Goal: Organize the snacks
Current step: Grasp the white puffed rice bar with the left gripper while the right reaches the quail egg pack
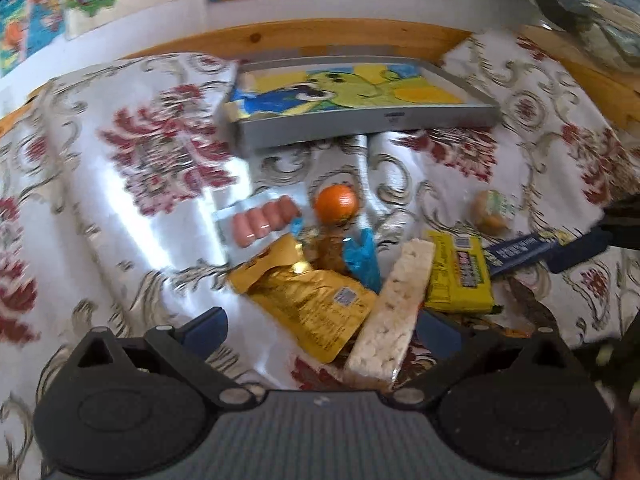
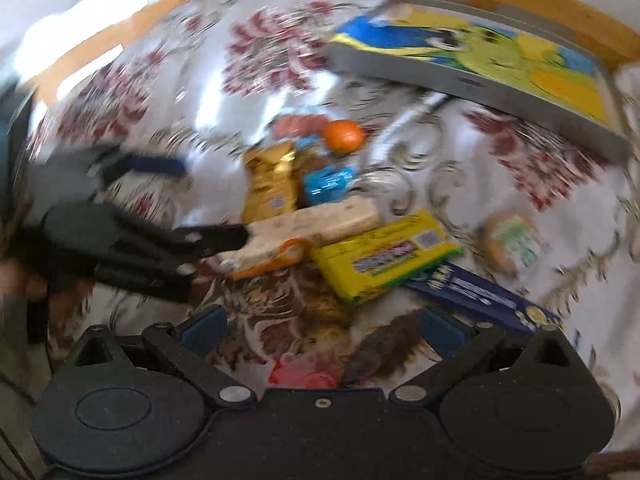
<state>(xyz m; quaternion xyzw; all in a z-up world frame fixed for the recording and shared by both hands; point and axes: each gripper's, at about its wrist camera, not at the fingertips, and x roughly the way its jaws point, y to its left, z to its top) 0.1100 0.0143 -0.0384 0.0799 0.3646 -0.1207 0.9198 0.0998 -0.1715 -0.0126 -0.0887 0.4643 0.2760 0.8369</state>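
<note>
Both my claws gape wide, empty: left gripper [image 1: 324, 330] straddling the near end of the rice-cake pack [image 1: 394, 312], right gripper [image 2: 322, 330] hovering near the snack heap, yellow bar [image 2: 384, 258] just beyond.

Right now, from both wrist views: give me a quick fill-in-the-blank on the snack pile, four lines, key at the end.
1. The round fruit behind the pile is coloured ____.
2. Both the left gripper and the right gripper have their jaws ____.
3. The flat tray at the back, with a cartoon picture, holds ____ snacks.
4. The rice cake bar lies between the gold pouch and the ____ pack.

Missing words: orange; open; no; yellow
</note>
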